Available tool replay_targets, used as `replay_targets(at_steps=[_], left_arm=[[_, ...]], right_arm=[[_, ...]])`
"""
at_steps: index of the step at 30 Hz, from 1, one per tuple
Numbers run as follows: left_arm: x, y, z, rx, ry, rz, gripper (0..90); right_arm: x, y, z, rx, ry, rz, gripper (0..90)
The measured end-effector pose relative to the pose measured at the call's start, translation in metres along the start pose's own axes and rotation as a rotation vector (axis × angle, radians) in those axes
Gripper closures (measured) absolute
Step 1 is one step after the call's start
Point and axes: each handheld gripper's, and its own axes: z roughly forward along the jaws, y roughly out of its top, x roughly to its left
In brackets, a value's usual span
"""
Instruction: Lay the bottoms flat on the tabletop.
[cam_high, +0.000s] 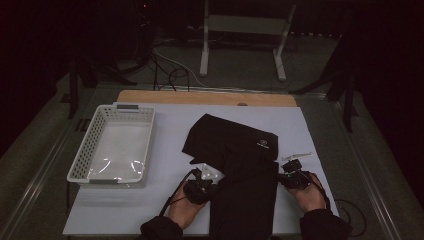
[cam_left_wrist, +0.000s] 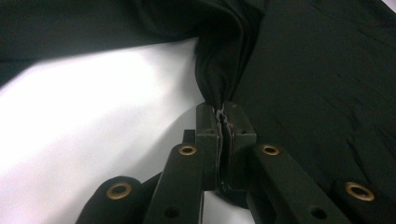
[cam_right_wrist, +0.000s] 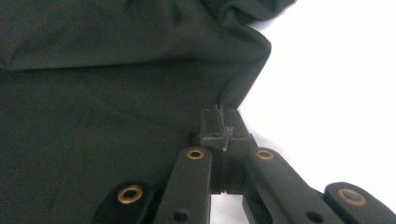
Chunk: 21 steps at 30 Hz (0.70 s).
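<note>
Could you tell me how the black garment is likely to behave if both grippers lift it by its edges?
The black garment will probably sag and drape: it bunches into soft folds at the left gripper. It looks thin, so likely light. With the right gripper also pinching only an edge, slipping seems possible.

White basket (cam_high: 115, 145) blocks the left; bare sheet (cam_high: 170, 165) lies between.

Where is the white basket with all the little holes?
In the high view, the white perforated plastic basket sits on the table's left side, left of the black cloth garment.
</note>
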Motion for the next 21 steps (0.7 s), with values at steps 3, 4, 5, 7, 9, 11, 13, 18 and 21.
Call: replay_targets(at_steps=[3, 4, 5, 7, 9, 11, 13, 18, 21], left_arm=[[-0.009, 0.001, 0.002, 0.004, -0.029, 0.018, 86.8], [-0.011, 0.001, 0.003, 0.007, -0.034, 0.023, 86.8], [-0.013, 0.001, 0.003, 0.009, -0.038, 0.031, 86.8], [-0.015, 0.001, 0.003, 0.014, -0.044, 0.040, 86.7], [-0.016, 0.001, 0.002, 0.024, -0.045, 0.048, 86.6], [-0.013, 0.000, 0.000, 0.031, -0.037, 0.043, 86.6], [-0.009, -0.001, -0.003, 0.038, -0.031, 0.031, 86.6], [-0.005, 0.000, -0.005, 0.028, 0.007, 0.010, 71.6], [-0.006, 0.002, -0.006, -0.012, 0.008, 0.007, 56.8]], right_arm=[[-0.004, -0.002, -0.002, 0.015, 0.006, -0.012, 90.0], [-0.006, -0.003, -0.003, 0.019, 0.005, -0.012, 90.0], [-0.007, -0.004, -0.004, 0.024, 0.000, -0.014, 90.0], [-0.007, -0.005, -0.005, 0.025, 0.005, -0.006, 90.0], [-0.010, -0.007, -0.007, 0.031, 0.009, -0.015, 90.0], [-0.011, -0.008, -0.007, 0.027, 0.014, -0.010, 89.1], [-0.012, -0.007, -0.006, 0.006, 0.012, 0.002, 78.7], [-0.014, -0.006, -0.003, -0.077, 0.025, 0.018, 62.0], [-0.014, -0.003, 0.001, -0.117, 0.019, 0.012, 59.1]])
